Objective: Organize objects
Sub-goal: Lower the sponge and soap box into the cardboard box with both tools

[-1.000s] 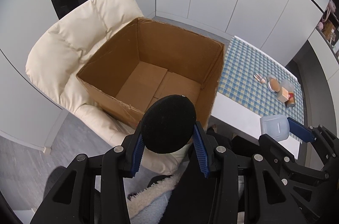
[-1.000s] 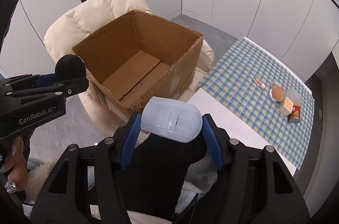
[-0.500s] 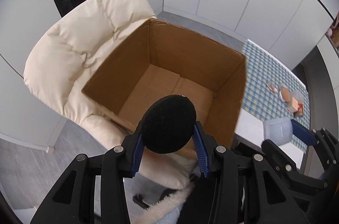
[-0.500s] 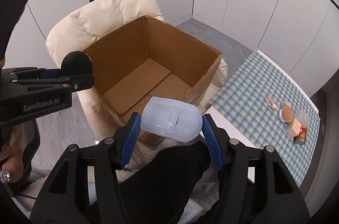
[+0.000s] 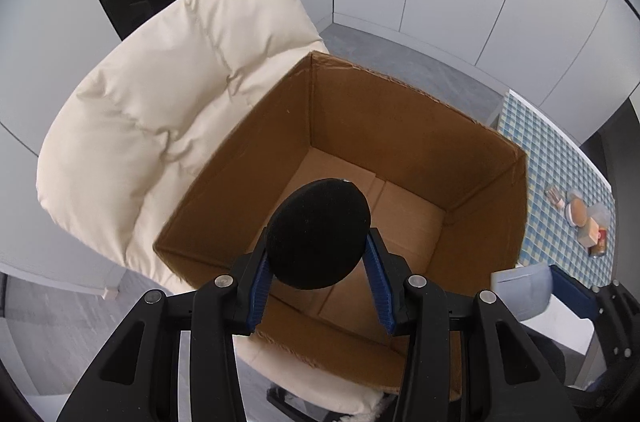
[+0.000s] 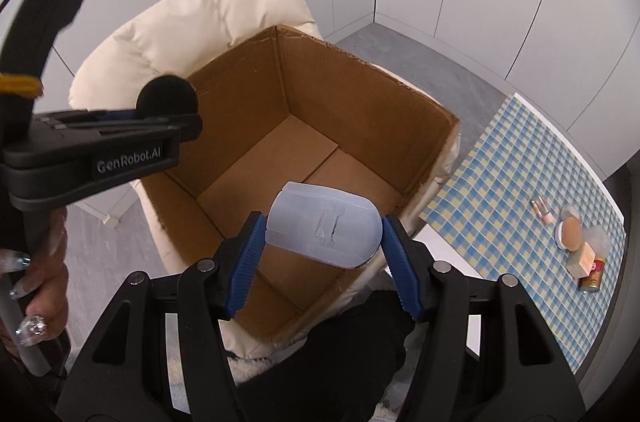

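Left tool [image 5: 318, 276] pinching a black round pad [image 5: 319, 233] between both blue fingers [image 5: 258, 282], grip unchanged from a second ago. Right tool [image 6: 323, 262] clamped on a pale translucent plastic case [image 6: 323, 224], fingers [image 6: 245, 270] pressed to its two ends, likewise unchanged. Directly ahead of and below both tools now: the open cardboard box [image 5: 400, 126], bare brown floor flaps showing under the held pad and the held case. A second ago the box lay further ahead, its near rim beyond the fingertips; now both tools carried forward over the opening, near rim passing beneath the fingers, box filling far more of each view. Seen from the right tool, left tool [image 6: 168, 110] off to the left over the box's left wall, a hand [image 6: 36, 286] with decorated nails gripping its handle. Seen from the left tool, the case and one blue finger of the right tool at the lower right edge. Around the box, on the far and left sides, a cream padded chair [image 5: 160, 110] bearing it. Further right of both tools, a counter with checked blue cloth [image 6: 520, 174], carrying a small cluster of cosmetics [image 6: 576, 242], shifted toward the right edge compared with before.
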Motion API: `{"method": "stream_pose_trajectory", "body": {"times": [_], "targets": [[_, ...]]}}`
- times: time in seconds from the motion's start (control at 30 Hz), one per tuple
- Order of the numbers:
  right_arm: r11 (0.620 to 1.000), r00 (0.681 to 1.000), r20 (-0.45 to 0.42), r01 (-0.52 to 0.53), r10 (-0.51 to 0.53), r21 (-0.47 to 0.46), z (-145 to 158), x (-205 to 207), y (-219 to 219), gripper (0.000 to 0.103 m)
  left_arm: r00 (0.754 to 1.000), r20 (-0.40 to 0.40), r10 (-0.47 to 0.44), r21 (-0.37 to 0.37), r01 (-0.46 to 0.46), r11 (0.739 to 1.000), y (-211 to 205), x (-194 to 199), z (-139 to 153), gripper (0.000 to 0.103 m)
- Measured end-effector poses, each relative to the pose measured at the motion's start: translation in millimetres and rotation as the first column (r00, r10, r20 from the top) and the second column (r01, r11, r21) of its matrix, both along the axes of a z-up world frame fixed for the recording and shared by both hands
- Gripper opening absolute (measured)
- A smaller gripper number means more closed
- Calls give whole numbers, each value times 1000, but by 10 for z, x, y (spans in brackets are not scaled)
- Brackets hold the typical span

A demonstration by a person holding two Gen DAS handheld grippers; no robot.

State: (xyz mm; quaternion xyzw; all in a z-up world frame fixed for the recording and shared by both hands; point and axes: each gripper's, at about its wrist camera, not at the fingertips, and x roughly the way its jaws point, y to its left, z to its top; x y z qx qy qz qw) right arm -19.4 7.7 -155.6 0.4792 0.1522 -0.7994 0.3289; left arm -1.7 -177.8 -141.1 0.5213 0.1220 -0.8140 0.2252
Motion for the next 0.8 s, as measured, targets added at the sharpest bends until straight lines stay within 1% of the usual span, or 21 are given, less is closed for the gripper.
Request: {"method": "stream_pose_trajectory", "body": {"times": [0.07, 0.13, 0.17, 0.23, 0.3, 0.5, 0.57, 0.8], "targets": [[1000, 1000, 1, -1, 1, 14, -93, -56, -95, 62, 1000, 9, 12, -8, -12, 1000, -52, -8, -66, 44], [1000, 1000, 4, 3, -3, 20, -173, -106, -158, 62, 999, 34, 26, 17, -26, 1000, -112, -4, -177, 44], [1000, 1000, 5, 5, -6, 23, -205, -133, -187, 62, 998, 61, 33, 35, -36, 999, -143, -1, -258, 44], [999, 1000, 3, 15, -15, 36, -280, -179, -259, 62, 996, 82, 32, 55, -36, 998, -155, 15, -342, 44], [999, 1000, 11, 14, -15, 36, -330, -204, -310, 62, 995, 101, 28, 46, -33, 998, -153, 12, -402, 44], [999, 1000, 31, -4, 2, 48, -439, -215, -376, 62, 994, 109, 24, 38, -28, 999, -160, 3, -448, 44], [999, 999, 35, -8, 6, 47, -466, -224, -395, 62, 994, 110, 24, 46, -30, 999, -170, 7, -453, 44], [999, 999, 41, -8, 6, 49, -511, -246, -443, 62, 994, 110, 20, 45, -25, 999, -164, 20, -447, 44]]}}
